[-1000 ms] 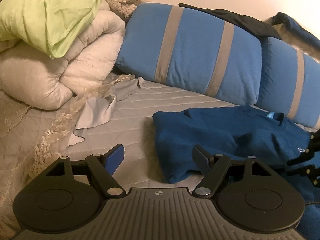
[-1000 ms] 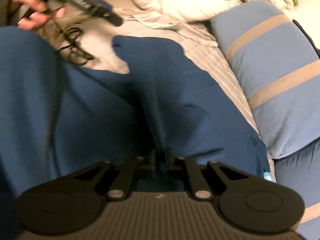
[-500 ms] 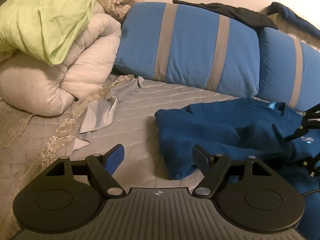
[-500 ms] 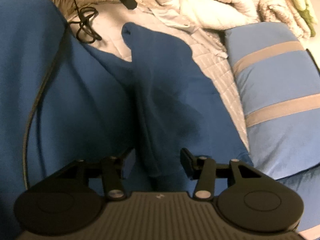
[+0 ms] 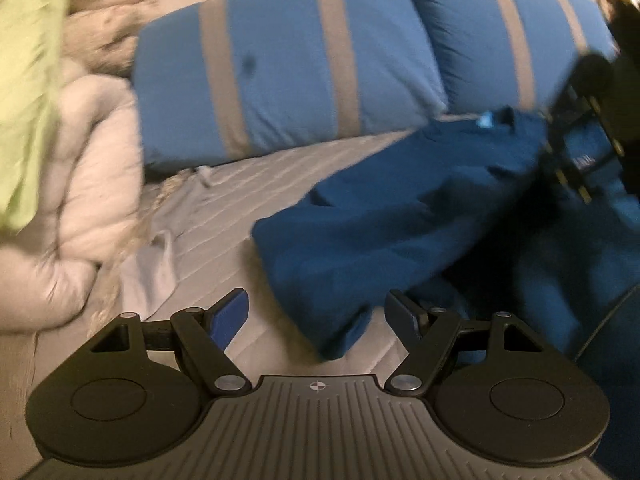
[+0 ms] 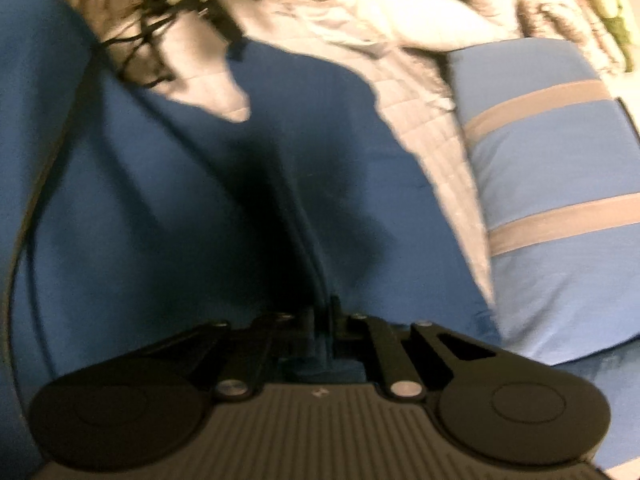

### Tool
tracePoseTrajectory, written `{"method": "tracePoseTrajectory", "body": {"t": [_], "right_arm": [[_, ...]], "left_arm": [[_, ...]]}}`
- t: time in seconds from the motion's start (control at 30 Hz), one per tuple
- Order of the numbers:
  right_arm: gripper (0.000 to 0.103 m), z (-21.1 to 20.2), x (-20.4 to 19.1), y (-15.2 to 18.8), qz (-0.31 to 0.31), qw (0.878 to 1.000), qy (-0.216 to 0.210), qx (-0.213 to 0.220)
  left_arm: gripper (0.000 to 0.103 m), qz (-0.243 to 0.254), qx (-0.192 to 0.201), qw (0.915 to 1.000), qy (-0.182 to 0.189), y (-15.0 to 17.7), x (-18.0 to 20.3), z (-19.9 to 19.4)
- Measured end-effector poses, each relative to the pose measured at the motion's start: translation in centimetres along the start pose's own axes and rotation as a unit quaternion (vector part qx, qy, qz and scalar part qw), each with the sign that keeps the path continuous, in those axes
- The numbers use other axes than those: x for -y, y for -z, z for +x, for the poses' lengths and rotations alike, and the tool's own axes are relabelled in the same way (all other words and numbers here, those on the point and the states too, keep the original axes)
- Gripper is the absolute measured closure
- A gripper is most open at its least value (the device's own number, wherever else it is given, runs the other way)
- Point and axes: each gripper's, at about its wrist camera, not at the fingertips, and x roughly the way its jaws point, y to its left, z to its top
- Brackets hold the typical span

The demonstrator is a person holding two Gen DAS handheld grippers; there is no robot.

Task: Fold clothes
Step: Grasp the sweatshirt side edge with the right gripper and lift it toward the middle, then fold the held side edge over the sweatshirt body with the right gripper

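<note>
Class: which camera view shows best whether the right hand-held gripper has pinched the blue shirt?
The right wrist view: the right hand-held gripper has its fingers closed on a fold of the blue shirt. The left wrist view shows it only blurred at the right edge.

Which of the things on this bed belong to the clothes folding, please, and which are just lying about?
Part of the job: dark blue shirt; right gripper, shut on its fabric; left gripper, open by its sleeve.

Lying about: striped blue pillows; white duvet; green bedding; grey cloth.
</note>
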Motion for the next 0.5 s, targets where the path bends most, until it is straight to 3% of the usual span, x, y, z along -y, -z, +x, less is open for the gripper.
{"method": "tracePoseTrajectory", "body": {"t": [0.1, 0.23, 0.5], "right_arm": [[0.098, -0.3, 1.1, -0.7, 0.007, 0.999, 0.053, -0.002], [0.098, -0.9, 3.0, -1.6, 0.015, 0.994, 0.111, -0.009], [0.098, -3.0, 6.8, -2.5, 0.042, 0.979, 0.201, -0.001]], "left_arm": [[0.028, 0.036, -0.003, 0.9993, 0.006, -0.3, 0.9, 1.1], [0.028, 0.027, -0.012, 0.9995, -0.014, -0.6, 1.0, 2.9], [0.028, -0.043, 0.009, 0.999, 0.012, -2.5, -0.4, 4.0]]}}
